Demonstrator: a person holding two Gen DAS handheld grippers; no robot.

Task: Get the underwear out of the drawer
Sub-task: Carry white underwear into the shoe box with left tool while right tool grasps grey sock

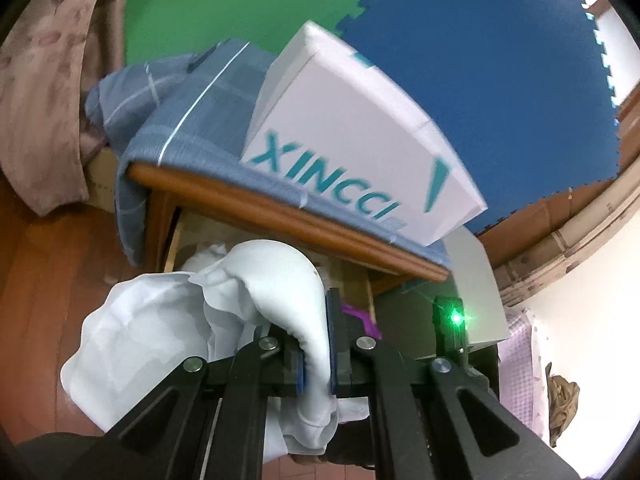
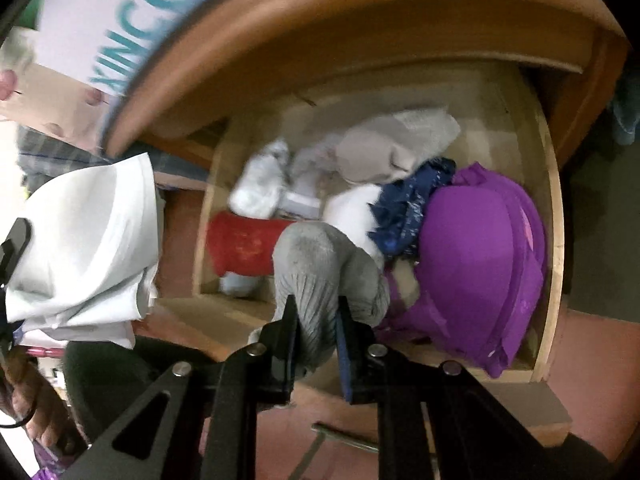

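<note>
The left gripper (image 1: 316, 344) clenched a white garment (image 1: 168, 336), while the right gripper (image 2: 318, 336) grasped a grey sock (image 2: 320, 268) above the open drawer (image 2: 554, 216).

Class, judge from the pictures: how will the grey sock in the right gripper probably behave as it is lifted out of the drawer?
The grey sock bunches between the right gripper, so it is probably floppy and will dangle. Its ribbed knit suggests good grip. It looks light, yet may drag the purple bra touching it.

Black linkage arms, silver rivets, blue-padded jaws.
</note>
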